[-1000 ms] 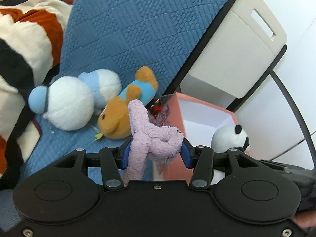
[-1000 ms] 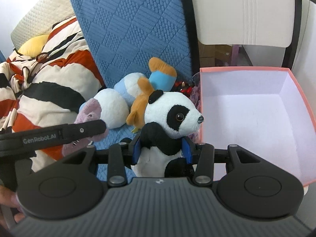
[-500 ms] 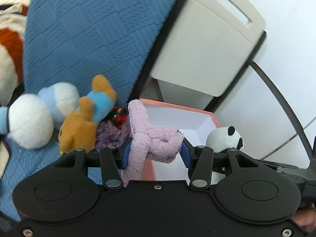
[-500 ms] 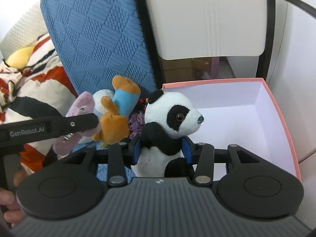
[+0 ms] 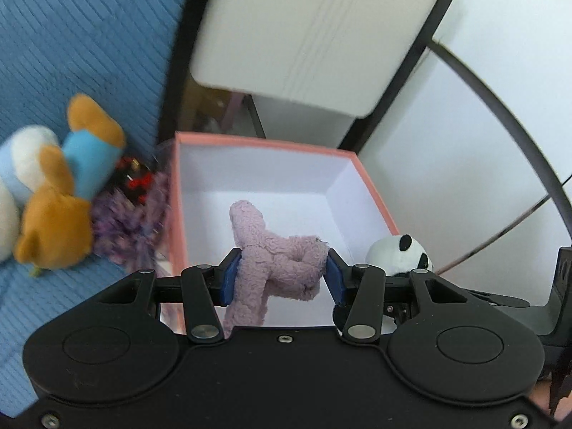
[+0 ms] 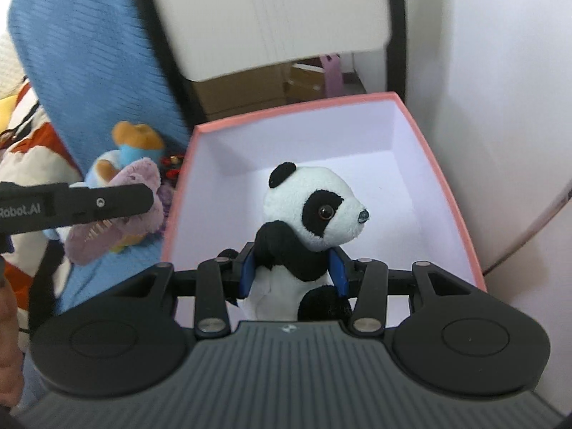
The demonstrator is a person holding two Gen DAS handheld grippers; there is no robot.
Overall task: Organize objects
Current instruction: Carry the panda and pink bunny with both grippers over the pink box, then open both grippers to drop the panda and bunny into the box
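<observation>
A: Where does the box (image 5: 352,193) sit relative to the toys?

B: The bear toy (image 5: 60,214) lies left of it on the quilted cover (image 5: 71,35), with a tinsel clump (image 5: 132,221) between them, against the box wall.

A: And the held items?

B: The plush strip (image 5: 275,261) and the panda (image 6: 307,221) sit in front of the box opening, panda to the right. A chair back (image 6: 264,10) stands behind the box.

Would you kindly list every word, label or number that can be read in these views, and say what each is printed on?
"Robot.AI": white letters on the side of the left tool, seen in the right wrist view; the frame edge cuts off its start.
Nothing else is readable: the pink box, the panda and the purple plush toy show no print.
</observation>
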